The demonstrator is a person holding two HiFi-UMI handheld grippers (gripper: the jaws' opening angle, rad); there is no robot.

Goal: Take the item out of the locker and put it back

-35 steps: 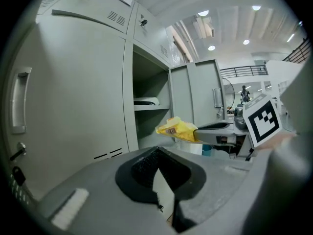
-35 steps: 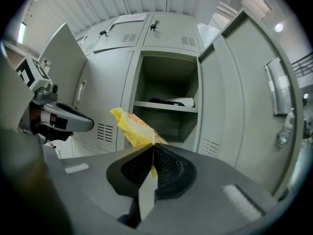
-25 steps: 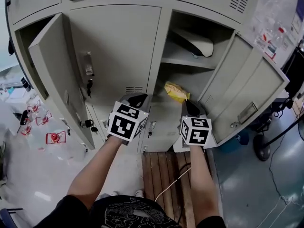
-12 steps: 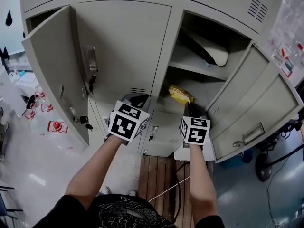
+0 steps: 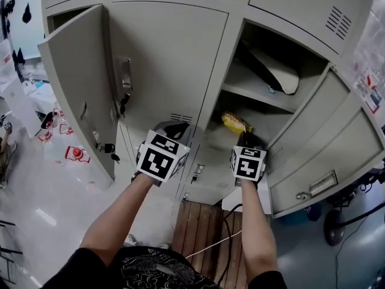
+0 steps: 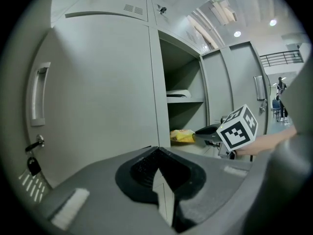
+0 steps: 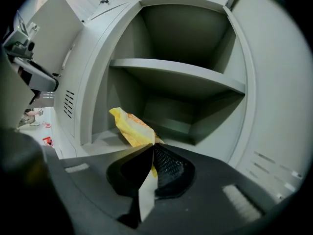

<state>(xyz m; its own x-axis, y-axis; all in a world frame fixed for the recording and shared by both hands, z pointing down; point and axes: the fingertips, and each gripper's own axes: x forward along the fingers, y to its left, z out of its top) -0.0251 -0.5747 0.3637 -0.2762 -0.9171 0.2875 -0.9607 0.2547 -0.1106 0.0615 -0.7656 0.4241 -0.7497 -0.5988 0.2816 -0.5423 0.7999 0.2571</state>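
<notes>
My right gripper (image 5: 243,138) is shut on one end of a yellow snack packet (image 5: 236,123). It holds the packet at the mouth of the open locker's lower compartment (image 5: 271,122), under the shelf (image 5: 255,86). In the right gripper view the packet (image 7: 131,125) sticks up and to the left from the closed jaws of the right gripper (image 7: 152,148), above the compartment floor. My left gripper (image 5: 174,129) hangs in front of the shut locker door (image 5: 162,59) beside it. The left gripper (image 6: 156,152) has its jaws together with nothing in them. The left gripper view shows the packet (image 6: 182,136) beyond them.
A white object (image 5: 278,71) lies on the upper shelf. The locker's own door (image 5: 322,155) stands open at the right, and another open door (image 5: 78,83) is at the left. Keys (image 5: 123,104) hang from the middle door. A wooden pallet (image 5: 204,233) lies on the floor below.
My right gripper has carried the packet a little further toward the lower compartment. The left gripper has barely shifted. The head view has swung, so the lockers sit differently in frame.
</notes>
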